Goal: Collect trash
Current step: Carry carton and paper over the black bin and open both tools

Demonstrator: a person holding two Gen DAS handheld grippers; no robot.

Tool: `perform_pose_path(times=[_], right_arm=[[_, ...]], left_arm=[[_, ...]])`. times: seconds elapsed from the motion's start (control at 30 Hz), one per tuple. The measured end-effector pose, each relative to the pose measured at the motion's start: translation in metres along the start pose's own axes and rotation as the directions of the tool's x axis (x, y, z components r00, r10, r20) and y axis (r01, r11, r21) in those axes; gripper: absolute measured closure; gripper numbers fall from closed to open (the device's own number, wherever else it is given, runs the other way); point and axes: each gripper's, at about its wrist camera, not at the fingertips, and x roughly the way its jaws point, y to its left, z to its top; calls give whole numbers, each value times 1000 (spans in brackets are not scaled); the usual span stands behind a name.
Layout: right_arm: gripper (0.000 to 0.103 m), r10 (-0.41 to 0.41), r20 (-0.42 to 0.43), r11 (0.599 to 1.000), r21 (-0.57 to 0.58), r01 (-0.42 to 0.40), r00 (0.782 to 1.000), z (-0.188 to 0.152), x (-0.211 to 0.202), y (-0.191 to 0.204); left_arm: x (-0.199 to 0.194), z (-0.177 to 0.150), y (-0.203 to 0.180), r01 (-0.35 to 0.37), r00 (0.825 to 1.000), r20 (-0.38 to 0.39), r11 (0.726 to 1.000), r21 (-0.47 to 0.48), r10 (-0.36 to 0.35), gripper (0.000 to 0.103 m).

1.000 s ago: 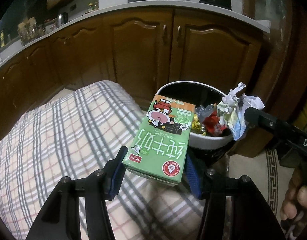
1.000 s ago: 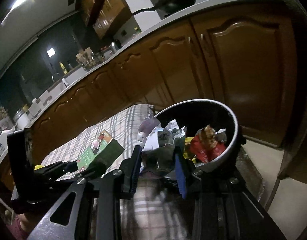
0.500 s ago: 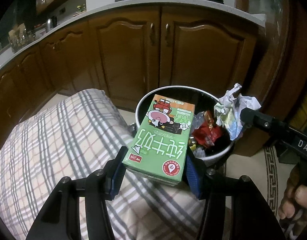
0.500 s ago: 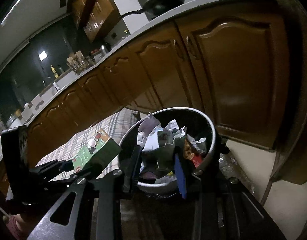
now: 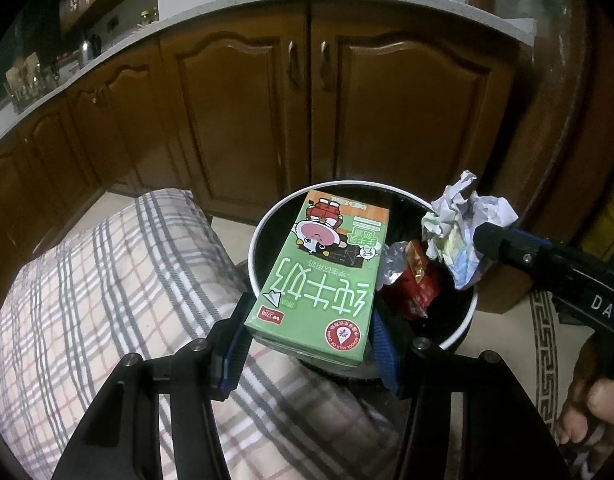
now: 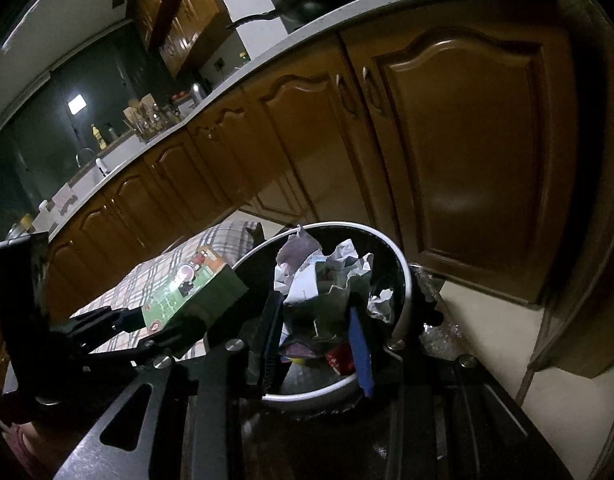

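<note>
Green milk carton (image 5: 323, 276), white crumpled paper (image 5: 463, 228), grey/pink plaid cloth (image 5: 107, 280), brown cabinets (image 5: 235, 120).

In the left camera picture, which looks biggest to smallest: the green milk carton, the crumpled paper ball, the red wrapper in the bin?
1. green milk carton, though it sits nearest the camera, which inflates it.
2. crumpled paper ball.
3. red wrapper, partly hidden in the bin, so its rank against the paper is unsure.

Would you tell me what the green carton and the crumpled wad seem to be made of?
Green carton: likely coated paperboard, with crisp flat printed faces and a slight sheen. Crumpled wad: apparently thin paper, matte white with sharp irregular creases and faint print.
</note>
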Motion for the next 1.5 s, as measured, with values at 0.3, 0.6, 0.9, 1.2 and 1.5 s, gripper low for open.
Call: perform_pose_path(times=[0.3, 0.6, 0.9, 1.2, 1.5], right_arm=[[71, -13, -7, 1000, -4, 13, 1000, 3, 4, -3], [71, -21, -40, 1000, -14, 21, 999, 12, 16, -4], [71, -16, -80, 1000, -13, 15, 997, 16, 28, -7], [62, 6, -123, 1000, -5, -6, 992, 23, 40, -9], [47, 25, -115, 1000, 21, -23, 993, 23, 34, -12]], left_arm=[[10, 8, -1, -8, 1000, -8, 1000, 4, 8, 50], [15, 18, -1, -10, 1000, -18, 1000, 24, 11, 50], [23, 19, 0, -3, 999, -52, 1000, 19, 4, 50], [25, 26, 4, 8, 997, -77, 1000, 2, -8, 46], [10, 21, 9, -4, 999, -53, 1000, -7, 3, 36]])
